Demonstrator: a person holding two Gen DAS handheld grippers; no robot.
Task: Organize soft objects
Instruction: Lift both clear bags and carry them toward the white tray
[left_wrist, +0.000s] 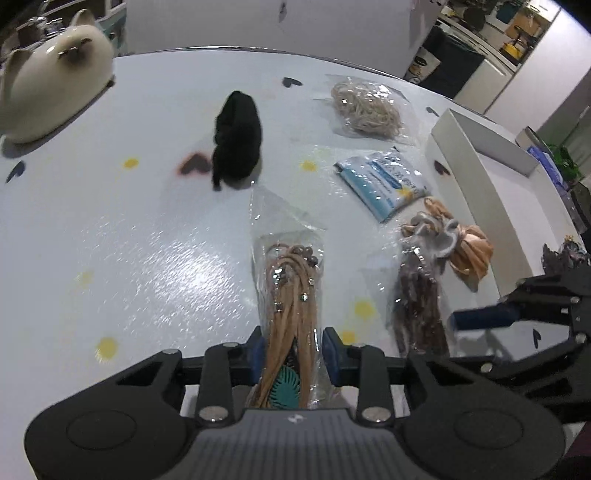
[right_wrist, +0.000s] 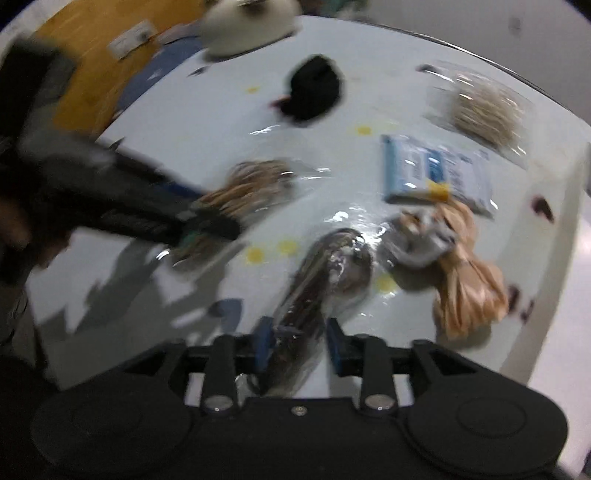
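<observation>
- The left gripper (left_wrist: 291, 354) has its blue pads on either side of a clear bag of tan cords (left_wrist: 291, 295); the pads touch the bag's sides, pinching it near its lower end
- That bag lies lengthwise on the white table (left_wrist: 129, 240), running away from the gripper
- The right gripper (right_wrist: 301, 349) straddles a clear bag of dark brown cords (right_wrist: 325, 280); its left pad touches the bag, the right pad stands clear with a gap, so the fingers are spread and not clamping
- Just right of the dark bag lies a heap of peach ribbon and grey pieces (left_wrist: 454, 240)
- Beyond it sits a blue and white packet (left_wrist: 384, 181), and further back a bag of pale strings (left_wrist: 365, 107)
- A black cloth bundle (left_wrist: 238, 136) lies near the table's middle
- A cream cat plush (left_wrist: 55, 70) sits at the far left edge
- A white box (left_wrist: 476, 162) stands open at the right of the table
- The right wrist view is blurred
</observation>
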